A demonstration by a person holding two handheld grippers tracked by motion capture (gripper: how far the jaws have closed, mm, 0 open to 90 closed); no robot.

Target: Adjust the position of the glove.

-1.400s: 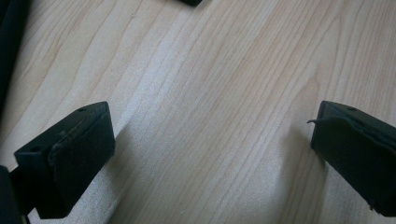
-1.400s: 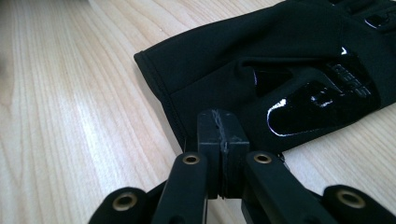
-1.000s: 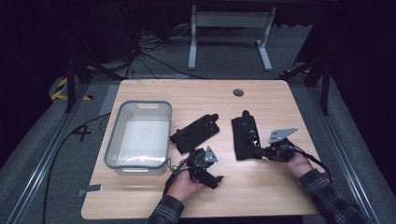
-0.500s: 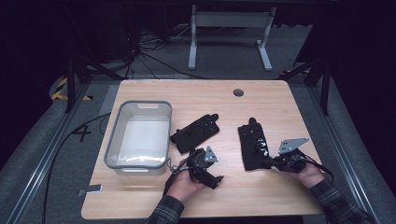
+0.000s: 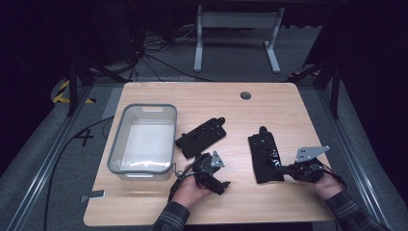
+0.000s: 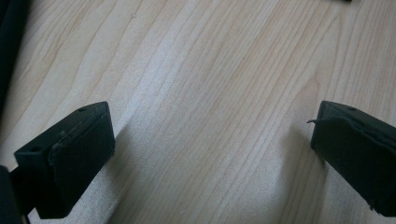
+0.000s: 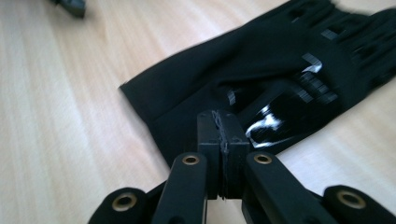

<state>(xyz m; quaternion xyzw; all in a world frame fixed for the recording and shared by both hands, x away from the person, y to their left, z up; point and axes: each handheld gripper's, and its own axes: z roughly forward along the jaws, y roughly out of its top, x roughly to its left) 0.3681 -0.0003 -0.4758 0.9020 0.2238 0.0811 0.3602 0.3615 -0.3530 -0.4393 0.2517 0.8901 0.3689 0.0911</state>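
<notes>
I worked at a light wooden table (image 5: 288, 110) with rounded corners and a small round dark hole (image 5: 246, 95) near its far edge. On its left part stood a clear plastic tub (image 5: 143, 144), and just beside that, toward the middle, one black glove (image 5: 201, 137) lay flat and aslant. A second black glove (image 5: 264, 155) lay flat on the right part, well apart from the first, its fingers toward the far edge and its cuff toward me.

The table (image 5: 288, 110) is bright under a light from above, and the room around it is very dark. Close to the glove (image 7: 280, 60), everything looks soft and blurry, with shiny white glare.
</notes>
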